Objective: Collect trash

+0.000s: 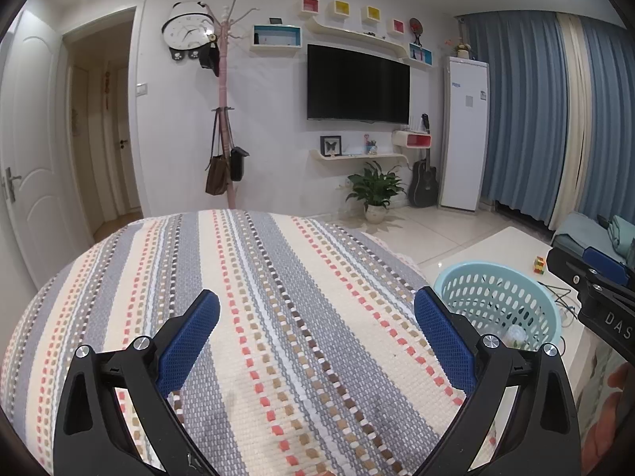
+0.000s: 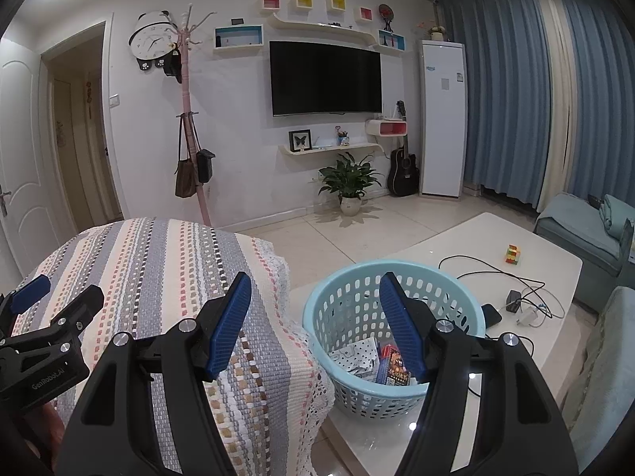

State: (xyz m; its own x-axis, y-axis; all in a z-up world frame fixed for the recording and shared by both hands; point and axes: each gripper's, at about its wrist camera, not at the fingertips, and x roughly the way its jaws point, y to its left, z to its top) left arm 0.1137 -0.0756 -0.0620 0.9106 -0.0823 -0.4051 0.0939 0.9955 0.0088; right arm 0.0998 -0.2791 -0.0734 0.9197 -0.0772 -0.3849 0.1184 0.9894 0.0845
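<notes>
Our right gripper (image 2: 315, 325) has its fingers spread and empty, and the light blue basket (image 2: 349, 305) sits on the white counter (image 2: 456, 246) just ahead of and below them, slightly to their right. Its open mouth faces up, with boxes and wrappers (image 2: 381, 361) already lying inside. Our left gripper (image 1: 315, 331) hovers over the striped woven throw (image 1: 278, 277), fingers likewise apart and empty; the basket lies off to their right. So the right hand is nearer. We see no loose trash within reach. Cables and a charger (image 2: 516, 301) lie beyond the basket, clear of us.
</notes>
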